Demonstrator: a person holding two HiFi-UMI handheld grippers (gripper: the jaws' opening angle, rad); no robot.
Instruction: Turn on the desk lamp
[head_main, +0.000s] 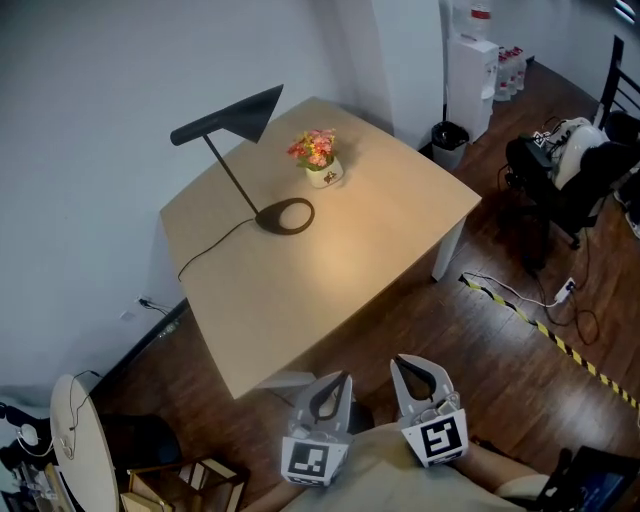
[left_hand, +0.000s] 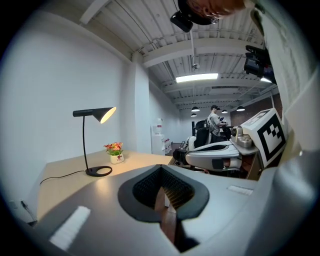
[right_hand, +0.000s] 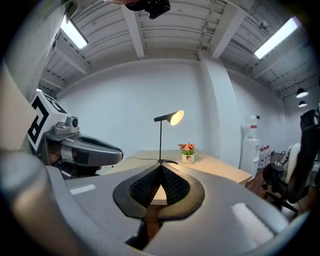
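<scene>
A black desk lamp (head_main: 232, 120) with a cone shade and a ring base (head_main: 285, 215) stands on the far left part of the wooden table (head_main: 380, 250). Its shade glows in the left gripper view (left_hand: 95, 114) and in the right gripper view (right_hand: 170, 118), and a warm patch of light lies on the tabletop. My left gripper (head_main: 346, 377) and right gripper (head_main: 397, 361) hang side by side close to my body, in front of the table's near edge and far from the lamp. Both are shut with nothing between the jaws (left_hand: 161, 167) (right_hand: 161, 166).
A small pot of flowers (head_main: 320, 160) sits right of the lamp. The lamp's cord (head_main: 205, 250) runs off the table's left edge. A water dispenser (head_main: 472, 80), a bin (head_main: 449, 140) and an office chair (head_main: 570, 170) stand at the right; a striped cable cover (head_main: 540, 325) crosses the floor.
</scene>
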